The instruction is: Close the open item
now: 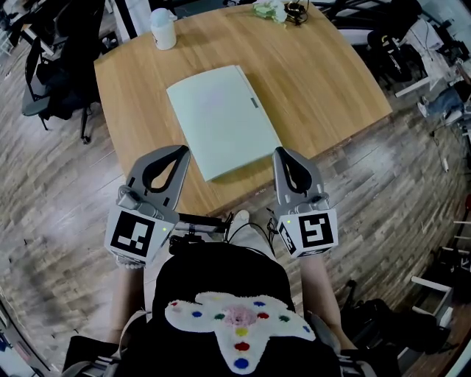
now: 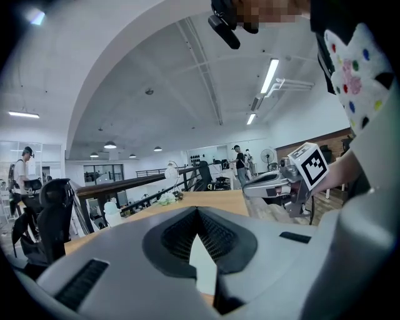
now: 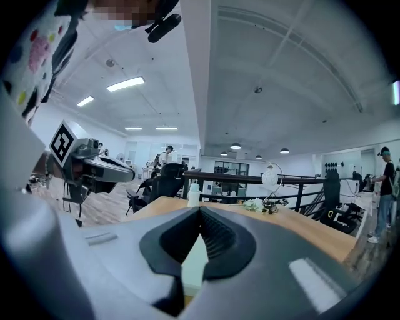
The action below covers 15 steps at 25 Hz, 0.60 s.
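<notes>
**Both grippers clenched and empty; green case lies flat on table**

The pale green flat case lies near the middle of the wooden table, turned at an angle to the table edges. Its lid is down and level with the body. A small dark strip shows on its far right edge.

The left gripper is held above the near edge of the table, just beside the case's near left corner. Its jaws are pressed together with nothing between them. The left gripper view confirms this: the tips meet, and only a sliver of the pale case surface shows through the gap behind them.

The right gripper is held at the case's near right corner. Its jaws are likewise closed on nothing. Neither gripper touches the case.

A white bottle stands at the far left corner of the table. A small bunch of white flowers sits at the far edge. A black office chair stands on the floor to the left of the table.
</notes>
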Each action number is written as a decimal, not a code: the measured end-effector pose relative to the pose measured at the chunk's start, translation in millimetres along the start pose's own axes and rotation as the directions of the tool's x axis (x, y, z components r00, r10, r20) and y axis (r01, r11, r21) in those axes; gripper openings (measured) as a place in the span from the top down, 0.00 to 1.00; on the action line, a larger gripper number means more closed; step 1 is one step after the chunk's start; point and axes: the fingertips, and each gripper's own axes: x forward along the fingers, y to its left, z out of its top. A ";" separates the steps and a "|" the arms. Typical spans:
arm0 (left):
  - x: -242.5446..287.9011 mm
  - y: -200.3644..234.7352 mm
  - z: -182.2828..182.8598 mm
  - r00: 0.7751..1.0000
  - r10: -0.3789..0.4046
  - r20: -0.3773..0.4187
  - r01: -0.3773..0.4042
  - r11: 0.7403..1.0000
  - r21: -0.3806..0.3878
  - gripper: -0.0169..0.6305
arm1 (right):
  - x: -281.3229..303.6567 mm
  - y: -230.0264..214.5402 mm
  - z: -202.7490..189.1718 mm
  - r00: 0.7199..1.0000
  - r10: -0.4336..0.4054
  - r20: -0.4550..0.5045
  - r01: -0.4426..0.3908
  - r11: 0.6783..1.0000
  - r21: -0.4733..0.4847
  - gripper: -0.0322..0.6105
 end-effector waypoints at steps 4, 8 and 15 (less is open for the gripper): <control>2.7 -1.4 -1.2 1.000 -0.013 -0.004 0.012 1.000 -0.003 0.97 | -2.0 -0.5 -0.6 1.000 -0.014 -0.006 0.014 1.000 0.006 0.94; 5.1 -4.9 0.5 1.000 -0.021 0.001 0.021 1.000 0.004 0.96 | -6.7 -3.0 -2.6 1.000 -0.028 -0.013 0.028 1.000 0.009 0.94; 4.7 -7.6 -0.3 1.000 -0.030 -0.006 0.030 0.999 0.016 0.97 | -9.8 -1.6 -1.8 0.999 -0.030 -0.012 0.030 1.000 0.007 0.94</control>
